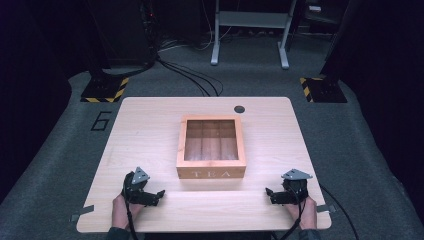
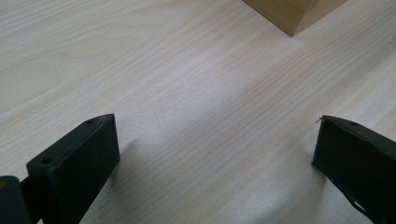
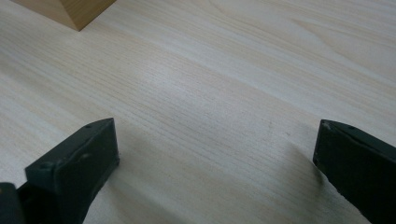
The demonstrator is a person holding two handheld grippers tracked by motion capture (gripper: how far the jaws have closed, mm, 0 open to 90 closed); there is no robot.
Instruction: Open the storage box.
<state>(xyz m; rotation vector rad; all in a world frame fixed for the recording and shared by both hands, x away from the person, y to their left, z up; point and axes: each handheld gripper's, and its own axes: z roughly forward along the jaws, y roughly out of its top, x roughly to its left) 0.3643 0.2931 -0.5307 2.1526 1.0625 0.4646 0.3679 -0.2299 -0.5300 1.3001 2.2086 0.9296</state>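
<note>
Both tools (left tool (image 1: 159,193), right tool (image 1: 268,191)) gape beside tea box (image 1: 211,150).

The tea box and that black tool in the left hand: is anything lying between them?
Nothing. In the high view, bare table separates the left tool from the tea box; the left gripper view shows the same bare wood.

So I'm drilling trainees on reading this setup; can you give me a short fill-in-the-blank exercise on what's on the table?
1. The word printed on the front of the wooden box is ____.
2. The jaws of the left gripper and the right gripper stand ____, holding nothing.
3. The box sits ____ the two grippers on the wooden table.
4. The small black round cap lies on the table ____ the box.

Missing words: TEA; open; between; behind
</note>
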